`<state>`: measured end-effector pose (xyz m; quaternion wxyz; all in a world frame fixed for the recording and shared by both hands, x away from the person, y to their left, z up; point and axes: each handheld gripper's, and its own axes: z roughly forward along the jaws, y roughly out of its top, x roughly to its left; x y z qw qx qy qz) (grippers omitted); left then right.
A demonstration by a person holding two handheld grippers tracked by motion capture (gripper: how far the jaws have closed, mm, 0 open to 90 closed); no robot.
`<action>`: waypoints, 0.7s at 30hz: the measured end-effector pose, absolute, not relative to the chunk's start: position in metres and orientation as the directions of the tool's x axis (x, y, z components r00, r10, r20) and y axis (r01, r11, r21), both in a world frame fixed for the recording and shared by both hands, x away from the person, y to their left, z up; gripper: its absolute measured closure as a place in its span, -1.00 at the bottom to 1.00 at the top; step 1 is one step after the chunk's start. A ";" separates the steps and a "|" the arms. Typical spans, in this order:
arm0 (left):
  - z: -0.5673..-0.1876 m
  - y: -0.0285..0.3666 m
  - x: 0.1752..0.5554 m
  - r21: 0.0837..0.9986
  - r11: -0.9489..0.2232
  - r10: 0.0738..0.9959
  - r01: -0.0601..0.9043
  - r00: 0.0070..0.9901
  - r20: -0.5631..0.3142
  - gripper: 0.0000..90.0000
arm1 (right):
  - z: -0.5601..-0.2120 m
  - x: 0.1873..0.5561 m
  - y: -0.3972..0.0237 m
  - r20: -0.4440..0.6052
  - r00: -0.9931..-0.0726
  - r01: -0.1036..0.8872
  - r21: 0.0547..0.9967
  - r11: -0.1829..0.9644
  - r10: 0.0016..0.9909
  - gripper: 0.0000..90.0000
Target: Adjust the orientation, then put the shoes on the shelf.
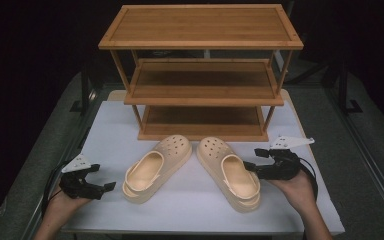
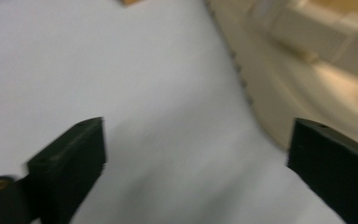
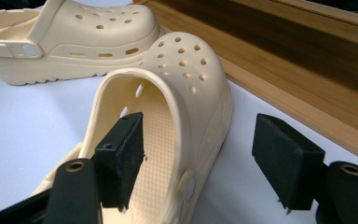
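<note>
We have both clogs [image 1: 192,167] on the worktop [image 1: 110,130] before the empty rack [image 1: 200,75], nothing shelved yet: our right hand-held gripper [image 3: 198,158] straddles a clog's side wall unclamped, the left hand-held gripper [image 2: 198,158] spread empty.

We see a wooden shoe rack [image 1: 200,75] across the far part of the white table [image 1: 115,125]. Just in front of the rack, two cream clogs [image 1: 157,167] [image 1: 228,172] lie toes nearly touching, heels splayed apart. Left and right of the rack's front, bare table gives open passage; its three shelves stand free.
</note>
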<state>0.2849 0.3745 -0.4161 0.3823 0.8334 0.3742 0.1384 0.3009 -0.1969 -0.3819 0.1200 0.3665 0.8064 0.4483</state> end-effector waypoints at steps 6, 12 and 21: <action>-0.394 0.361 0.287 0.774 -0.420 0.685 0.473 0.725 -0.072 -0.86 | -0.383 0.302 -0.194 0.133 -0.708 0.482 0.809 0.336 0.693 -0.32; -0.380 0.335 0.298 0.785 -0.452 0.626 0.424 0.778 -0.060 -0.71 | -0.384 0.304 -0.189 0.128 -0.715 0.481 0.804 0.350 0.688 -0.38; -0.371 0.306 0.315 0.790 -0.481 0.562 0.380 0.825 -0.055 -0.55 | -0.387 0.307 -0.185 0.130 -0.724 0.477 0.804 0.355 0.678 -0.40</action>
